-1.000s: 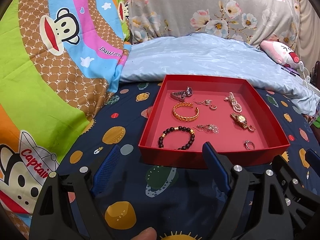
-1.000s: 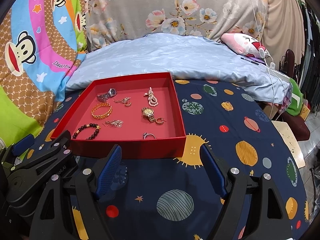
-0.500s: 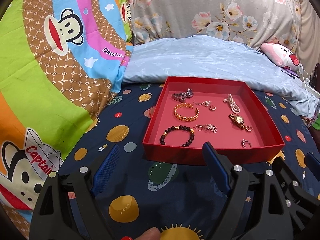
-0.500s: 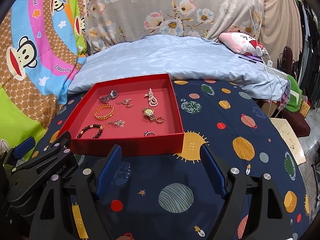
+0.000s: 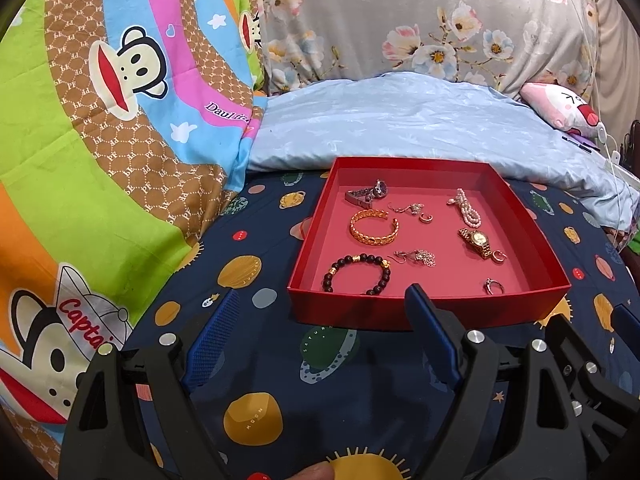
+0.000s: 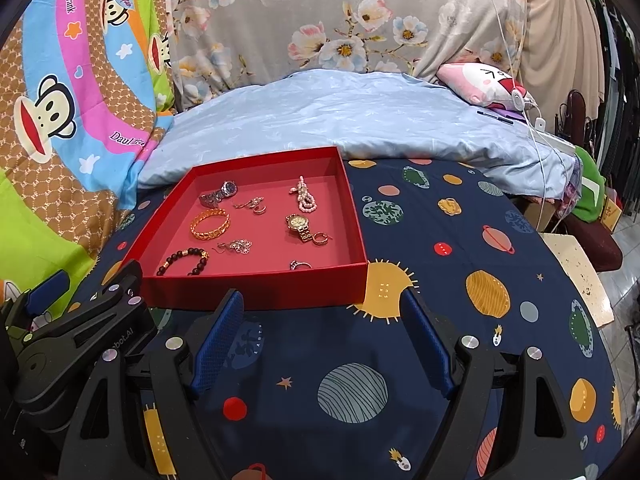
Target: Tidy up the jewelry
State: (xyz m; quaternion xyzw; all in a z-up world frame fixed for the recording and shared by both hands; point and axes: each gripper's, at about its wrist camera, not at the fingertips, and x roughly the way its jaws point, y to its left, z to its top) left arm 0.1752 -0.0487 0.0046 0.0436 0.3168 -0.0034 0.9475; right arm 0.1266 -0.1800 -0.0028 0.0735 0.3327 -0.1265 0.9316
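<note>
A shallow red tray (image 5: pixel 424 314) lies on the planet-print bedsheet. In it are a silver watch (image 5: pixel 366 193), a gold bangle (image 5: pixel 374 227), a dark bead bracelet (image 5: pixel 358 274), a pearl bracelet (image 5: pixel 466 208), a gold watch (image 5: pixel 476 240), a ring (image 5: pixel 493 286) and small earrings (image 5: pixel 416 257). My left gripper (image 5: pixel 320 298) hovers open just before the tray's near wall, holding nothing. In the right wrist view the tray (image 6: pixel 256 292) is ahead and to the left. My right gripper (image 6: pixel 322 298) is open and empty near the tray's front right corner.
A light blue pillow (image 5: pixel 400 128) lies behind the tray, with a floral cushion (image 6: pixel 340 20) further back. A monkey-print quilt (image 5: pixel 100 128) rises on the left. A pink plush (image 6: pixel 484 80) and a white cable (image 6: pixel 536 128) sit at the back right. The bed's edge drops off at the right (image 6: pixel 576 272).
Both views drift only slightly. The tray and jewellery lie where they were, and both grippers stay open and empty.
</note>
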